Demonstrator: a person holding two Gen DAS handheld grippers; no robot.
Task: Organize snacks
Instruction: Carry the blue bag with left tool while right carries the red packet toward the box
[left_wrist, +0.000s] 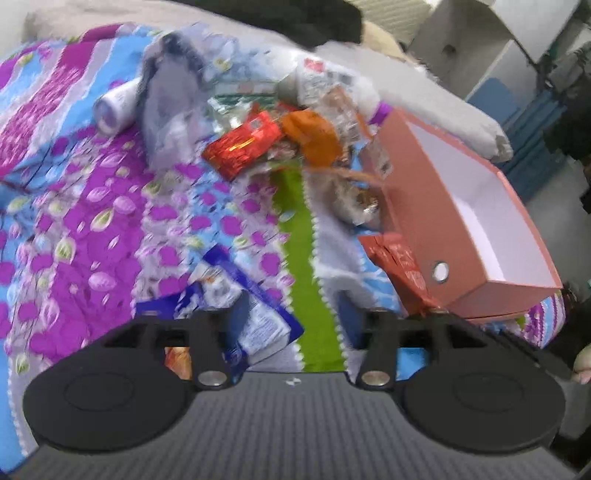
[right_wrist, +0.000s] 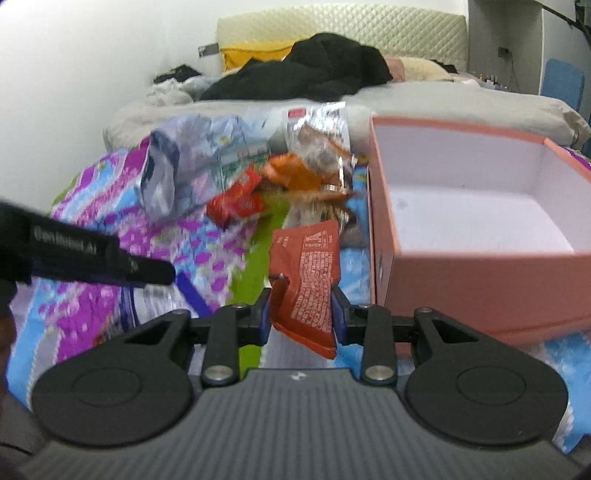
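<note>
A pile of snack packets (left_wrist: 280, 133) lies on a flowered bedspread, left of an open, empty pink box (left_wrist: 476, 218). My right gripper (right_wrist: 302, 314) is shut on a red-brown snack packet (right_wrist: 306, 280), held just left of the pink box (right_wrist: 480, 236). The same packet shows in the left wrist view (left_wrist: 402, 266) against the box's side. My left gripper (left_wrist: 295, 321) is open, its fingers wide apart; a blue and white snack packet (left_wrist: 236, 306) lies by its left finger. The pile also shows in the right wrist view (right_wrist: 280, 181).
A white bottle (left_wrist: 114, 107) and a pale lilac bag (left_wrist: 173, 92) lie at the pile's far left. Black clothes (right_wrist: 314, 70) and a yellow pillow (right_wrist: 255, 51) sit at the headboard. The left gripper's arm (right_wrist: 88, 254) crosses the right wrist view at left.
</note>
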